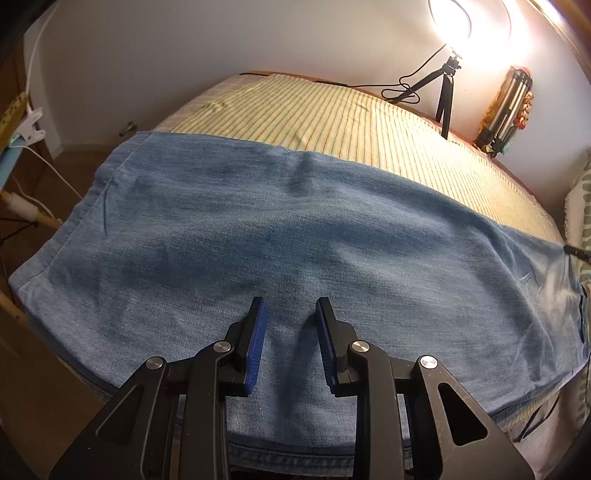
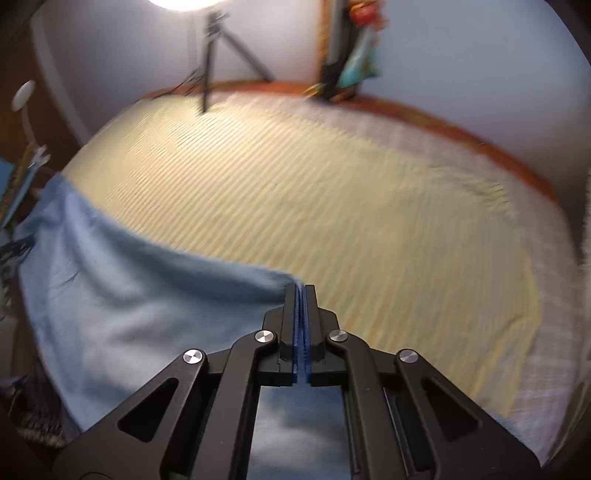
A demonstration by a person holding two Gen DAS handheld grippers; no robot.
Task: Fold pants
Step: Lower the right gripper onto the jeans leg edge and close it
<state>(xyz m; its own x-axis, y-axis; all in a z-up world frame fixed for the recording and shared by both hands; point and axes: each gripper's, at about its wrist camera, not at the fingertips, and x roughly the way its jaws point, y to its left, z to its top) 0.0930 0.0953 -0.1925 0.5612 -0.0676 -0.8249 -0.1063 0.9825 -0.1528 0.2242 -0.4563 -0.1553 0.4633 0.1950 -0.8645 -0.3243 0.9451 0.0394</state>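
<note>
A room in a home: beyond the left tongs (image 1: pixel 290 314) a striped cloth (image 1: pixel 332 122) covers a wood-edged surface against a plain white wall (image 1: pixel 166 44). Farther off, a bright lamp (image 1: pixel 476 26) on a small tripod (image 1: pixel 447 92) stands with its trailing cable, and colourful ornaments (image 1: pixel 506 107) rest against the wall.

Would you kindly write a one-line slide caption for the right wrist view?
Right gripper shut at the edge of the light blue pants on a striped yellow cloth.
</note>
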